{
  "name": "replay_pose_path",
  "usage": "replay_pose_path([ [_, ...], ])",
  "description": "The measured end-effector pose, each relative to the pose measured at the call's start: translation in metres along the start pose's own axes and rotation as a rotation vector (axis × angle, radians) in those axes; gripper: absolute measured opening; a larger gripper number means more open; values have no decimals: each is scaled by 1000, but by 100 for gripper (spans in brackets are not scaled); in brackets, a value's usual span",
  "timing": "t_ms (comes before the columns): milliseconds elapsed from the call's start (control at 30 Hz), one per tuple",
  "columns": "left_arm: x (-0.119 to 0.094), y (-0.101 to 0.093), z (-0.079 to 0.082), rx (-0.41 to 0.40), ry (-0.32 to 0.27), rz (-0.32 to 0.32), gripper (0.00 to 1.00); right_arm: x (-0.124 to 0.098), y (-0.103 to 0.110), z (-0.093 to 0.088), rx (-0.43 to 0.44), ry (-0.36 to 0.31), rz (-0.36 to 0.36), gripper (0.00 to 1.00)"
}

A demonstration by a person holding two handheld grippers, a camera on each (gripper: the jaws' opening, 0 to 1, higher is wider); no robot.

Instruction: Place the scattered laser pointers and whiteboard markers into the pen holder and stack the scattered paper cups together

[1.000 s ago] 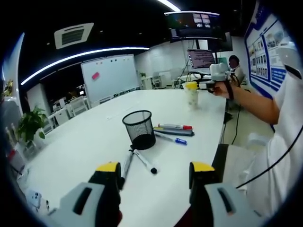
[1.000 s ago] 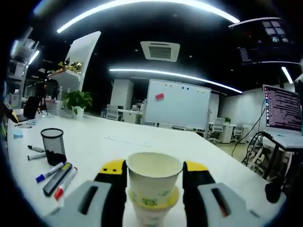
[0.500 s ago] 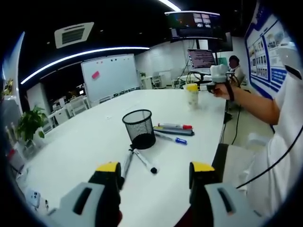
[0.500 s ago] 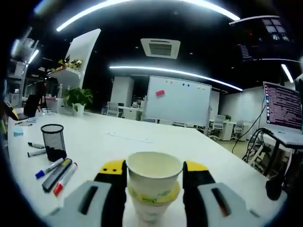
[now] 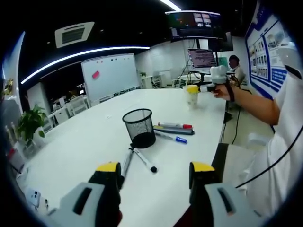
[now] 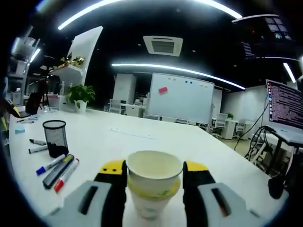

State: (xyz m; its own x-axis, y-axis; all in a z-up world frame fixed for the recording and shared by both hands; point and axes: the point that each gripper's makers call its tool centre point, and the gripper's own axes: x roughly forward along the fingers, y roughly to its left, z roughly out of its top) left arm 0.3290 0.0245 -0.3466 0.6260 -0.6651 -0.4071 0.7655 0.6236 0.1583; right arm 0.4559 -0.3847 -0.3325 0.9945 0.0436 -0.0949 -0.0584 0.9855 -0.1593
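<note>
Cups (image 5: pixel 191 95) stand upright at the table's (image 5: pixel 94 142) far end, clamped by your right gripper (image 5: pixel 204 88); the left gripper (image 5: pixel 155 176) hangs open near the pens (image 5: pixel 144 160).

Right gripper view: the top cup (image 6: pixel 152 176) sits mouth-up, slightly proud; press straight down along its vertical axis.

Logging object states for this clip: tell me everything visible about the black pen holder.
The pen holder is a black wire-mesh cup, round, open at the top and slightly narrower at the base. It stands upright on the white table and looks empty through the mesh. Two markers lie at its foot on one side, three more pens on the other. In the right gripper view it stands far off to the left. Neither gripper touches it.
</note>
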Motion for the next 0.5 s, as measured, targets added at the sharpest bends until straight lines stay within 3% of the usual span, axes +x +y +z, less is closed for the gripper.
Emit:
replay_pose_path([
  [500, 2, -1, 1, 0, -2, -7, 59, 0, 2, -7, 0, 16, 9, 47],
])
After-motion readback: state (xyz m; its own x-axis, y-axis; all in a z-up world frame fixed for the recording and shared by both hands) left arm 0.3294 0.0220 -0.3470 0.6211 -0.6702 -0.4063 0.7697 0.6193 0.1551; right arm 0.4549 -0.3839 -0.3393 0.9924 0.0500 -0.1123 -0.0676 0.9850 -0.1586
